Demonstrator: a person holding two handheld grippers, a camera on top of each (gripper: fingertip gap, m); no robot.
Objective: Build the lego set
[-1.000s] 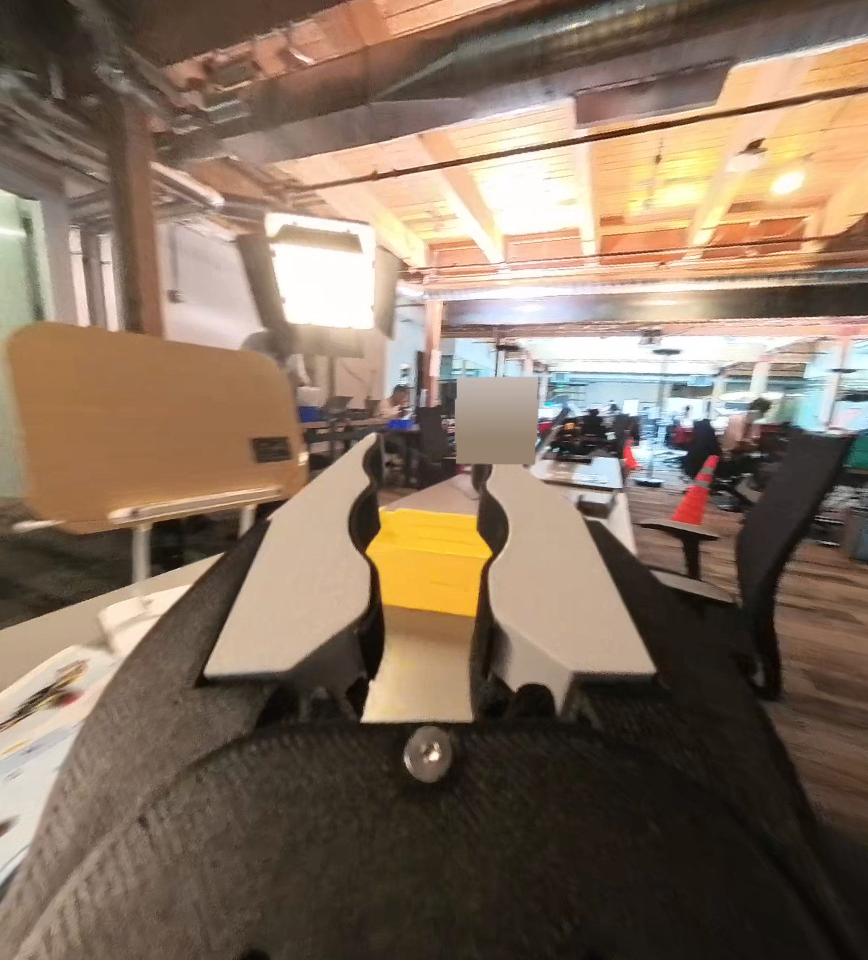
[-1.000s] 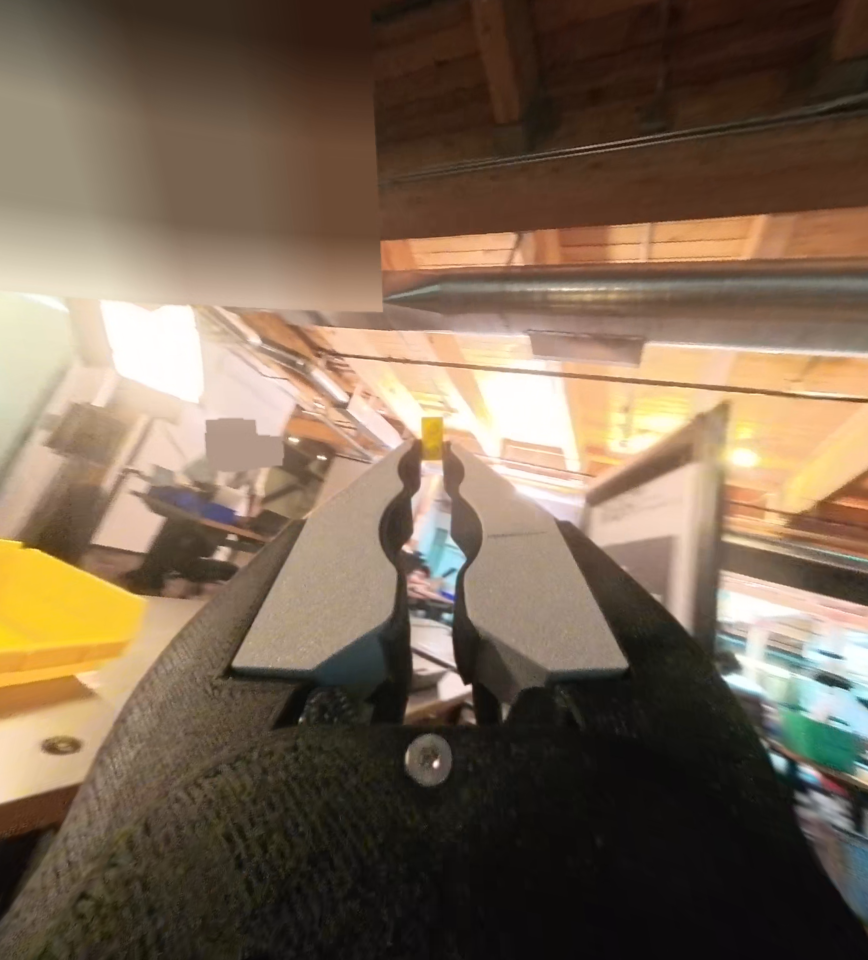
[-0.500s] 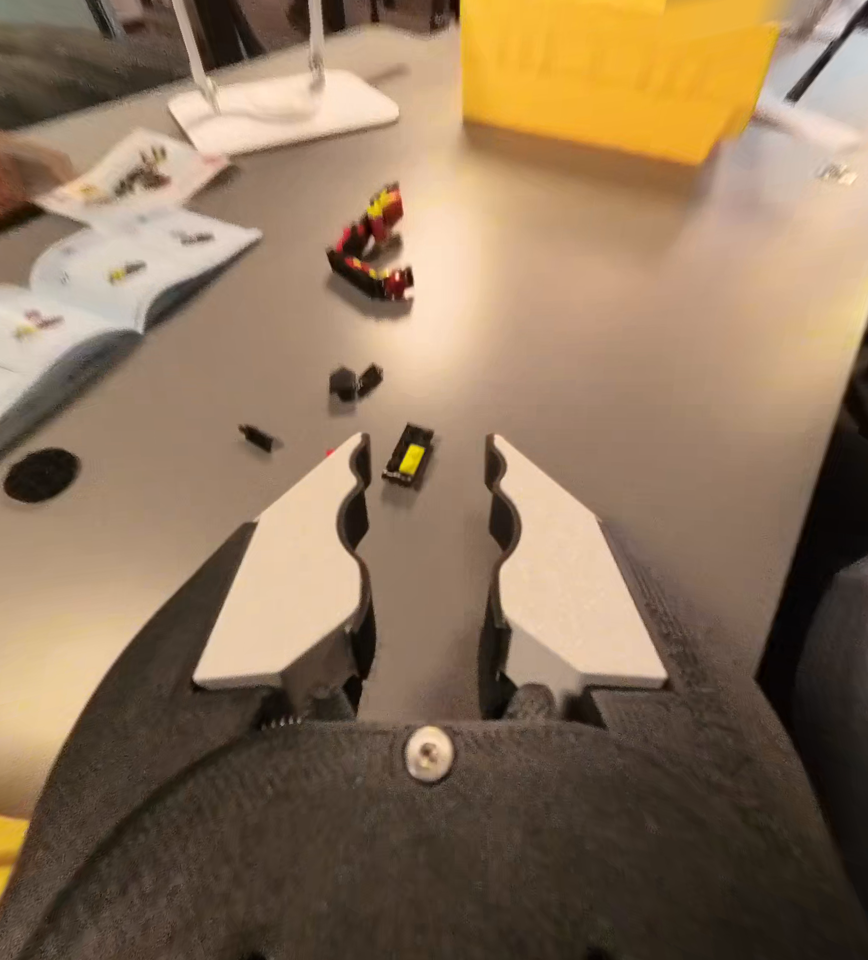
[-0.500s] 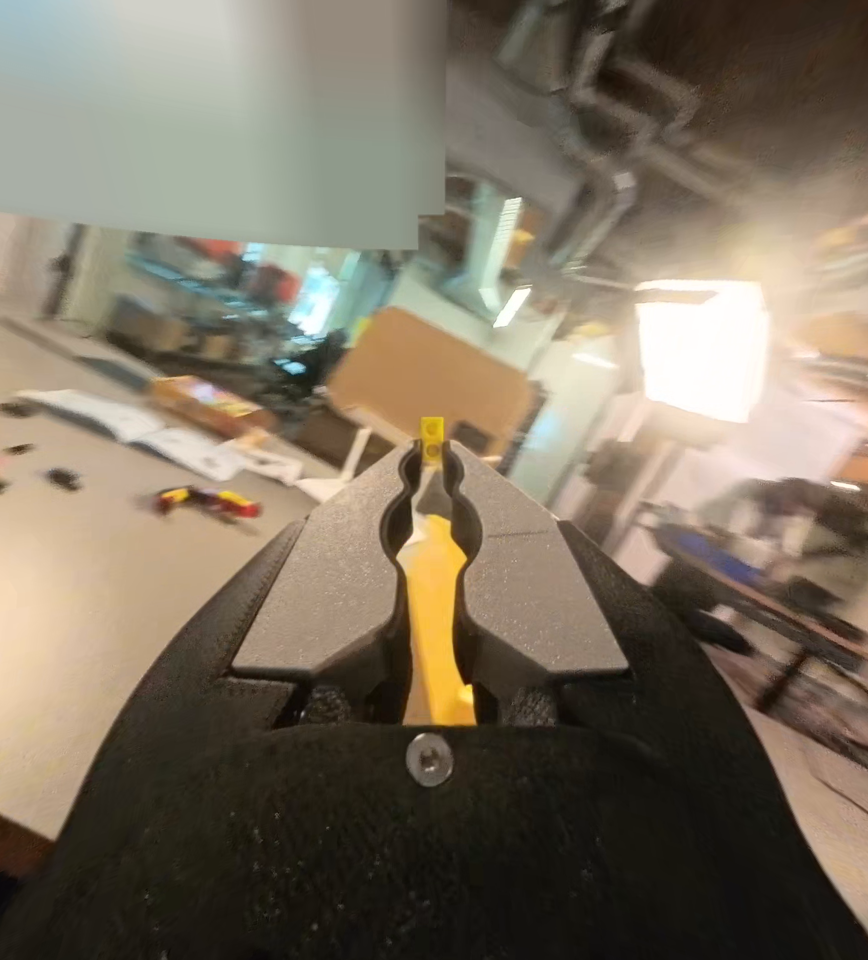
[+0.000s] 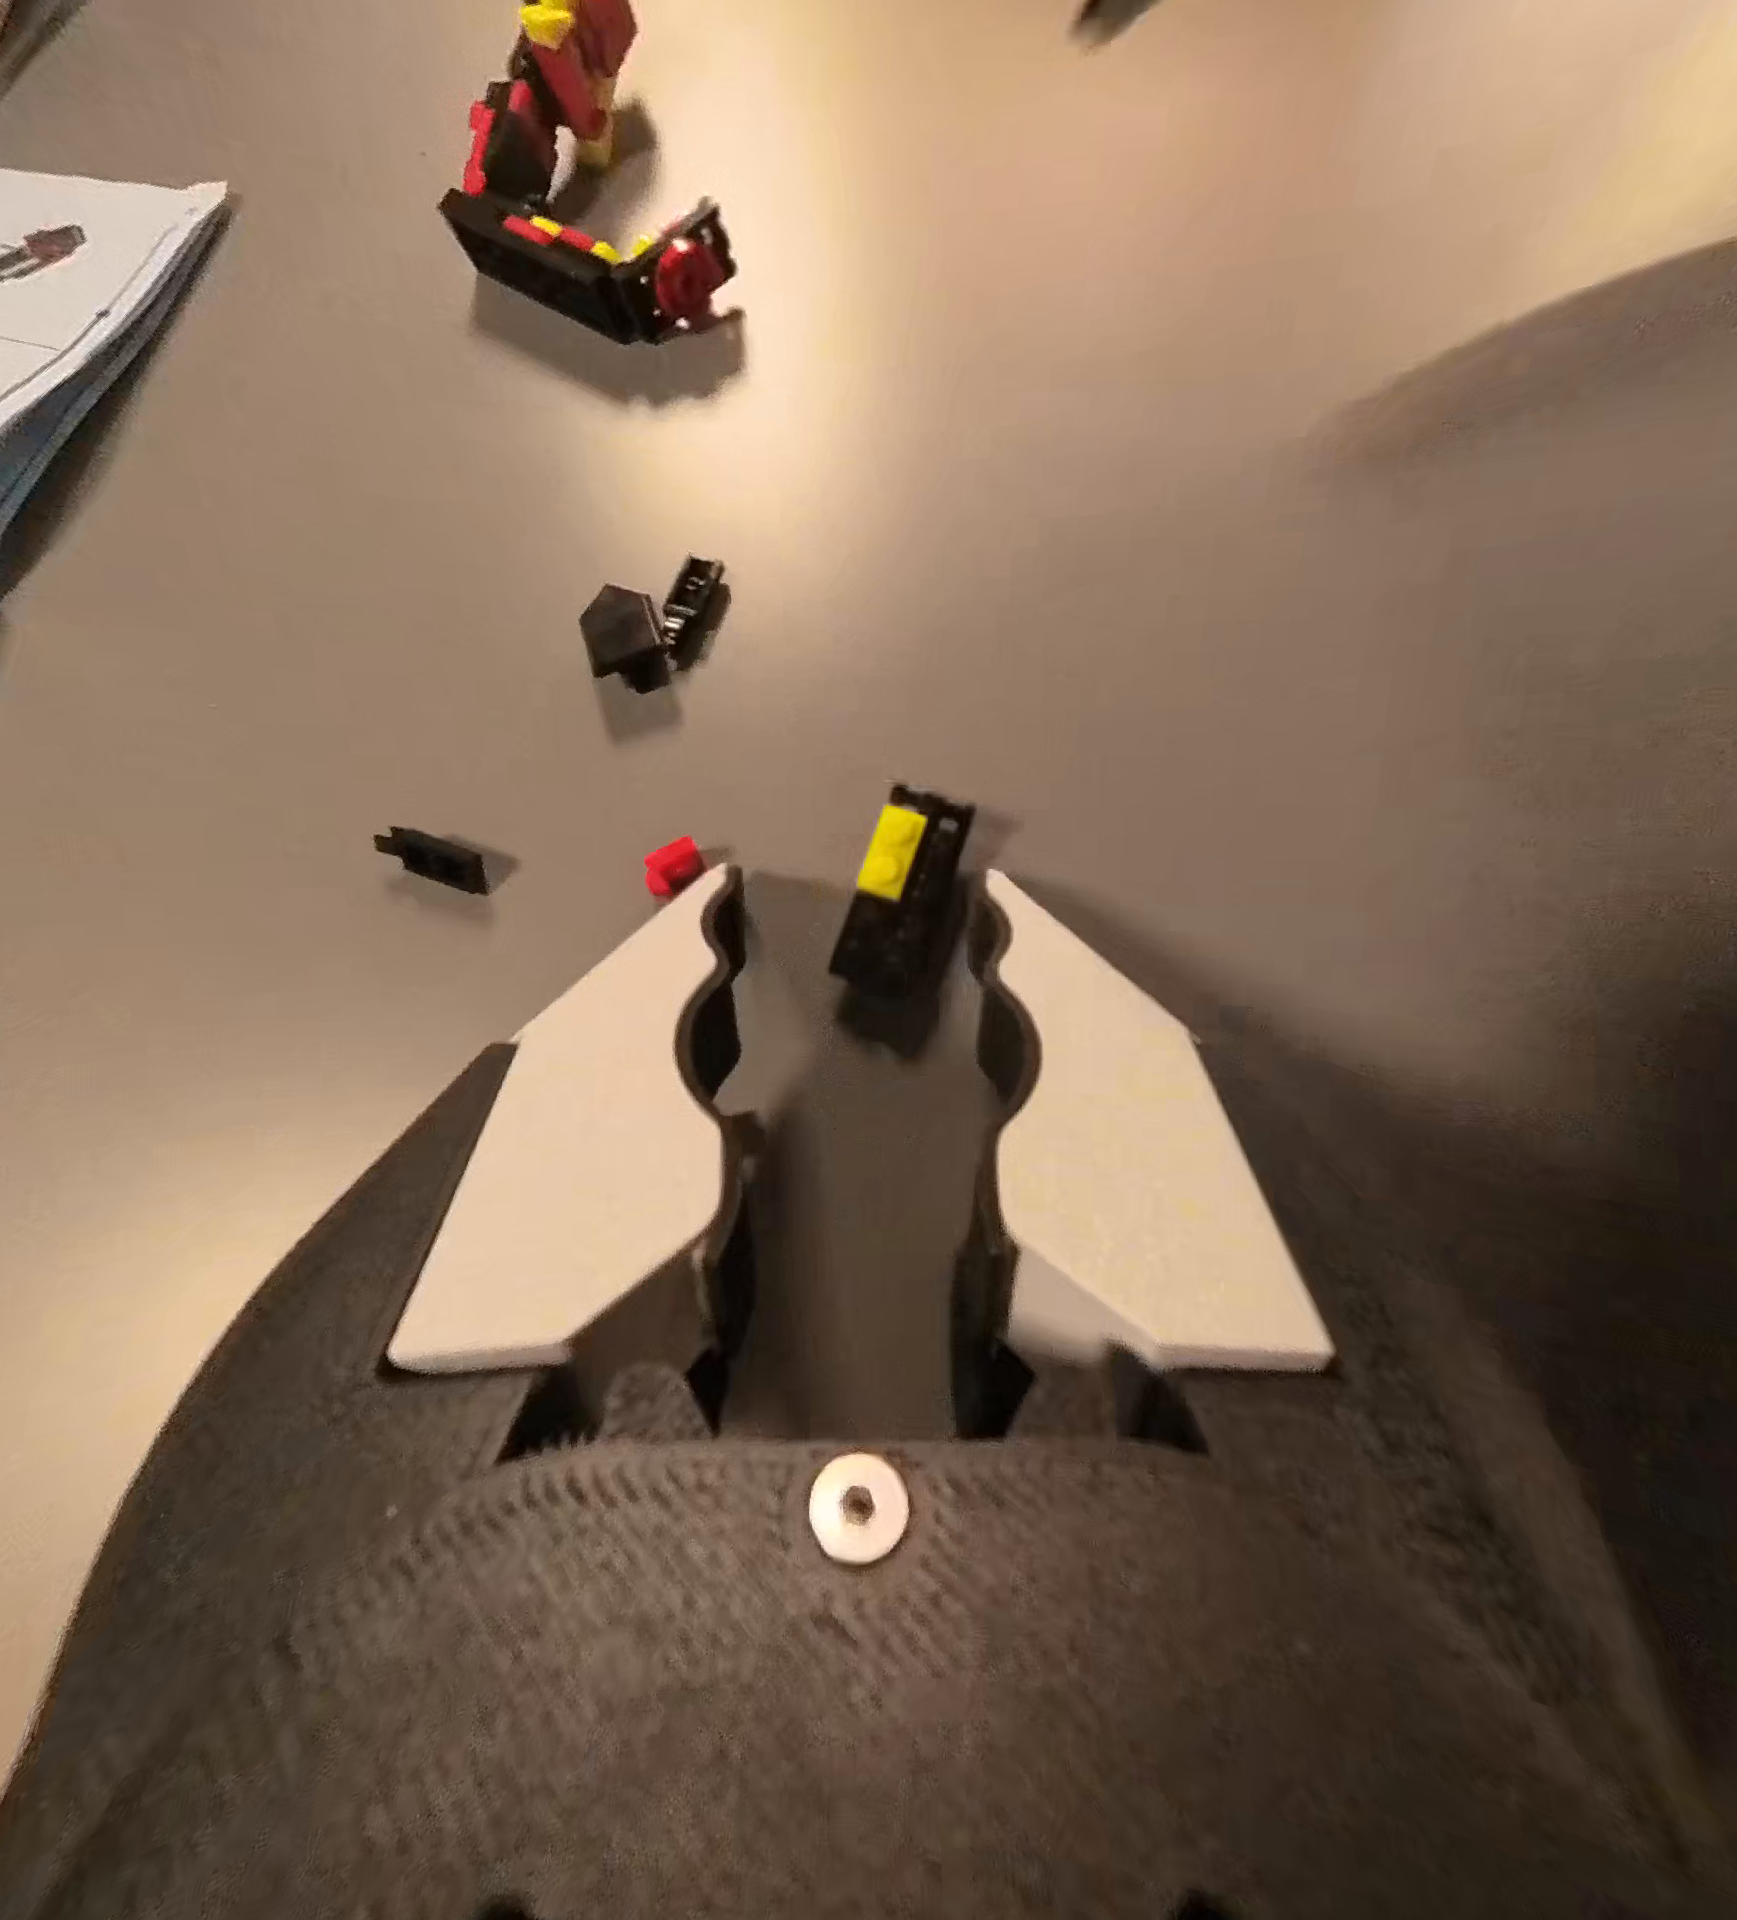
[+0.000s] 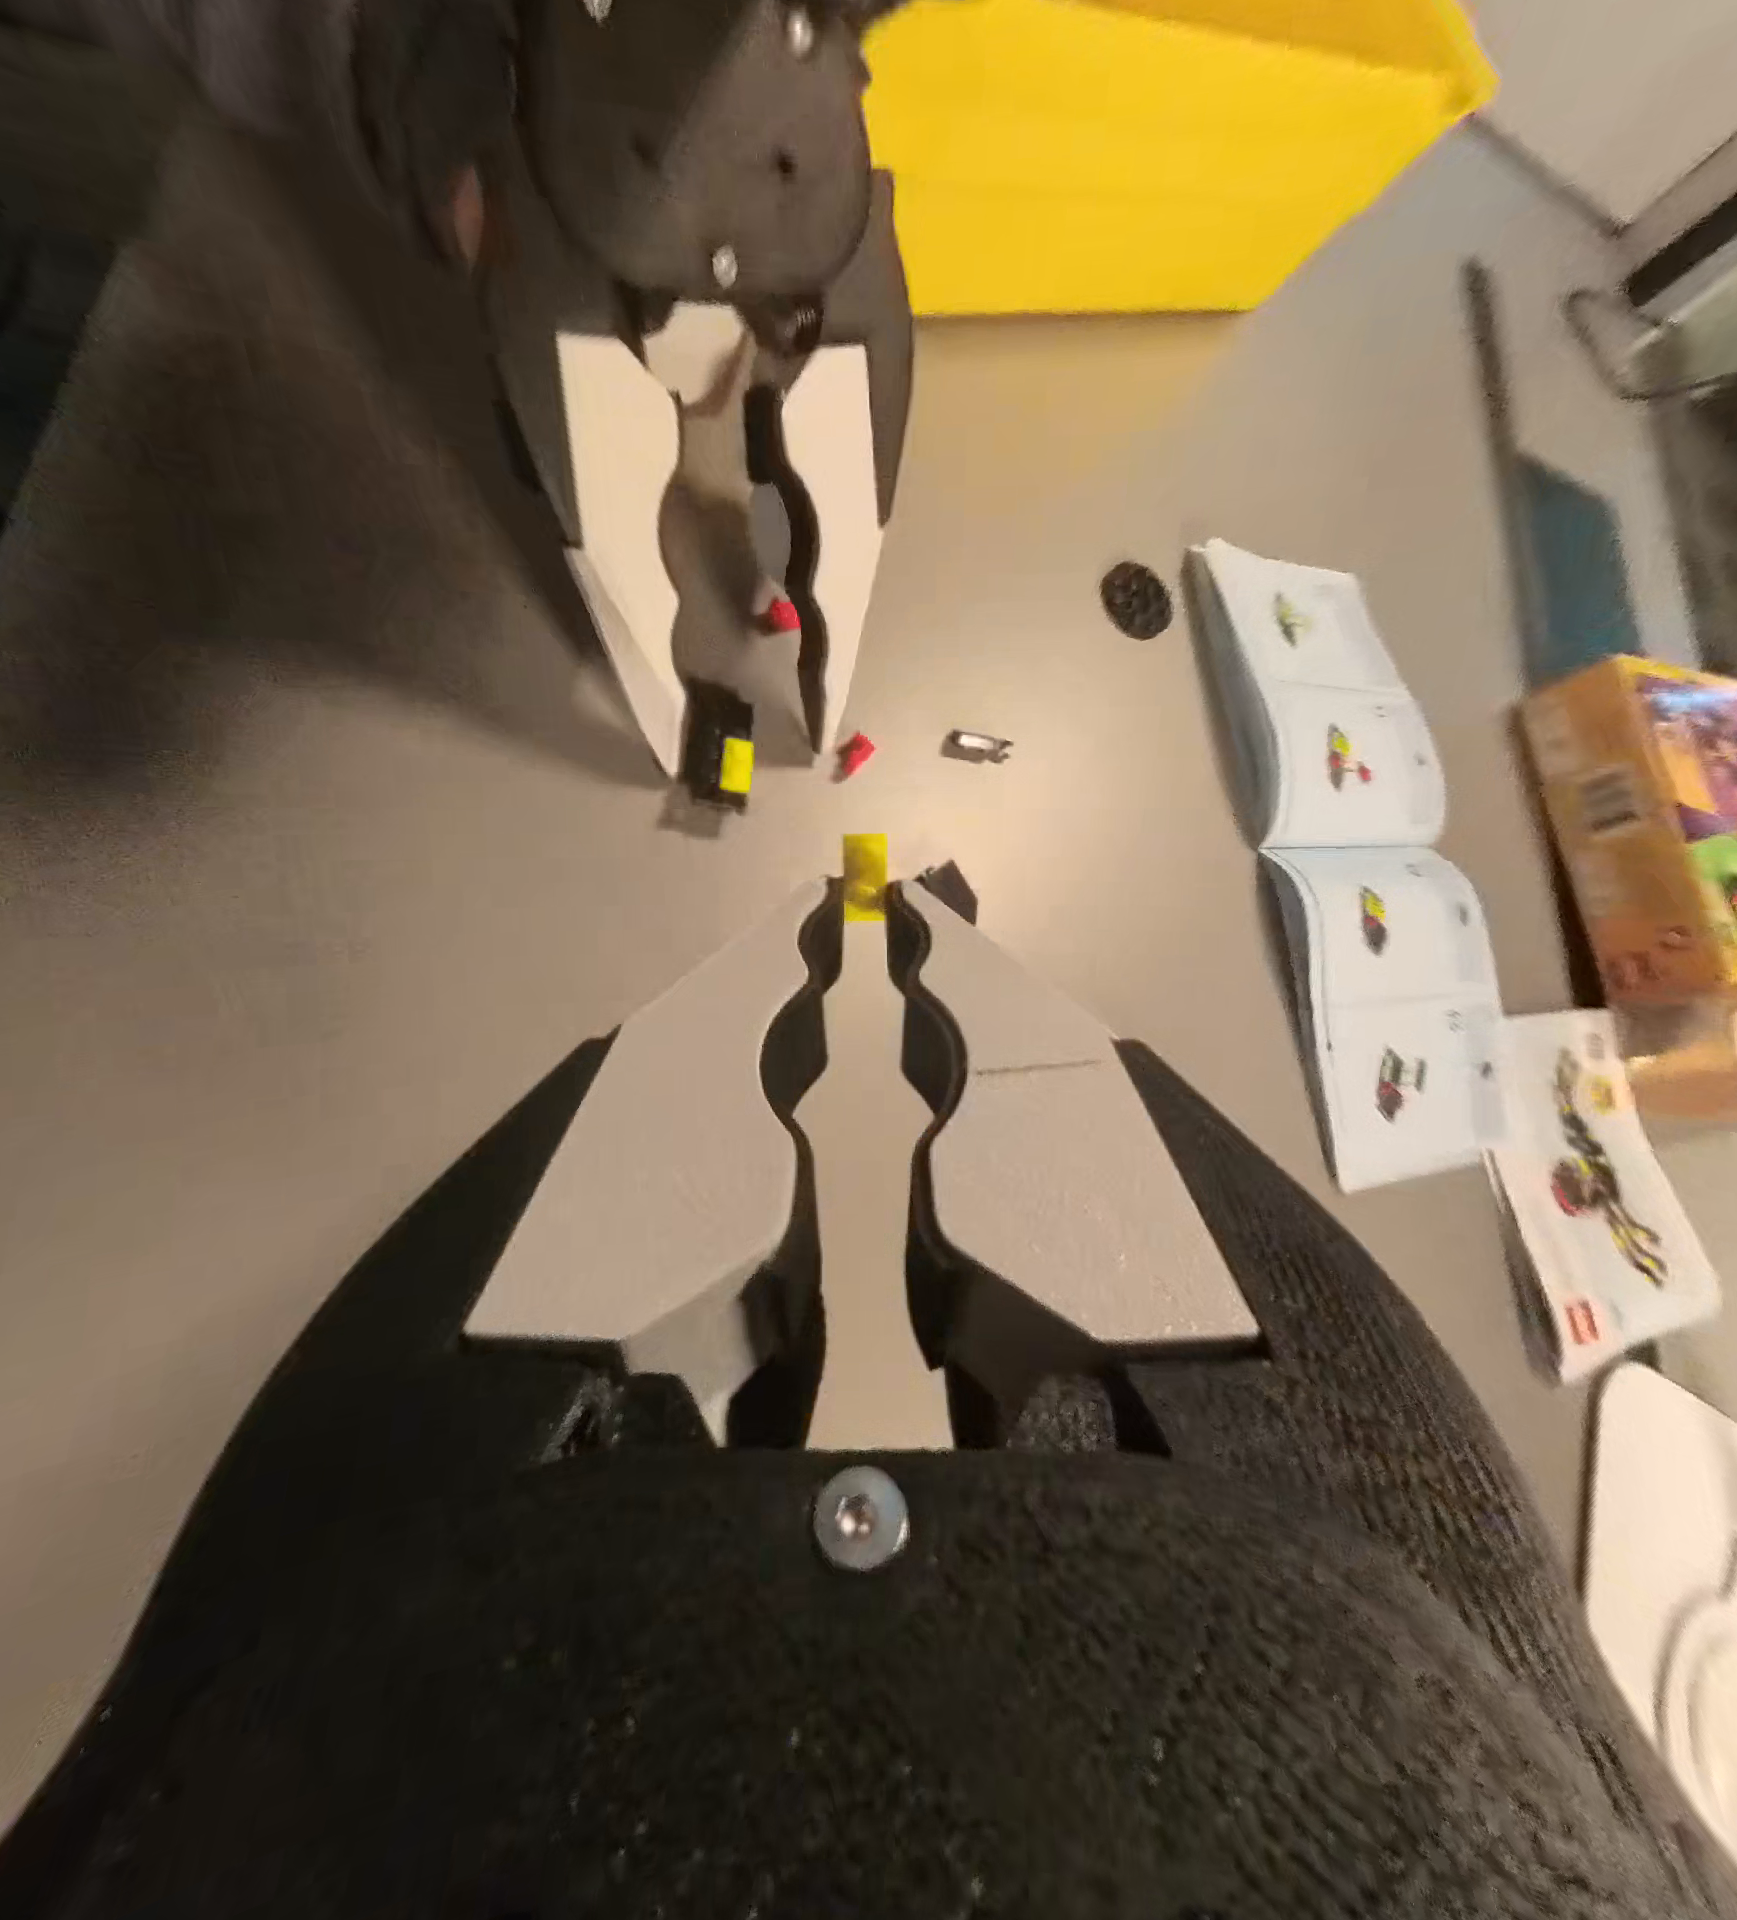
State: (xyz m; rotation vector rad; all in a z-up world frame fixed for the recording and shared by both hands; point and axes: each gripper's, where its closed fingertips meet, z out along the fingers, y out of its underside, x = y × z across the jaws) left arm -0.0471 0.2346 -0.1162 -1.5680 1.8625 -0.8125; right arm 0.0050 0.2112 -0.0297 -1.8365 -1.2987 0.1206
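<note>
My left gripper point(image 5: 859, 885) is open, low over the grey table point(image 5: 1155, 623), its jaws on either side of a black piece topped with a yellow plate point(image 5: 908, 894). The right wrist view shows the same gripper point(image 6: 739, 750) standing over that piece point(image 6: 724, 755). My right gripper point(image 6: 869, 888) is shut on a small yellow plate point(image 6: 864, 868), held just in front of the left one. A partly built red, black and yellow model point(image 5: 589, 234) lies farther off.
Loose parts lie around: a red brick point(image 5: 672, 864), a black plate point(image 5: 438, 857), two black pieces point(image 5: 640, 629). Open instruction booklets point(image 6: 1352, 831), a leaflet point(image 6: 1591, 1195), the set's box point(image 6: 1674, 821), a yellow bin point(image 6: 1155, 156) and a white base point(image 6: 1726, 1610) stand on the table. The grippers' ends are close to 11 cm from one another.
Both views swung from the room down onto the table. My left gripper dropped and closed in on the black-and-yellow piece. My right gripper kept hold of the yellow plate.
</note>
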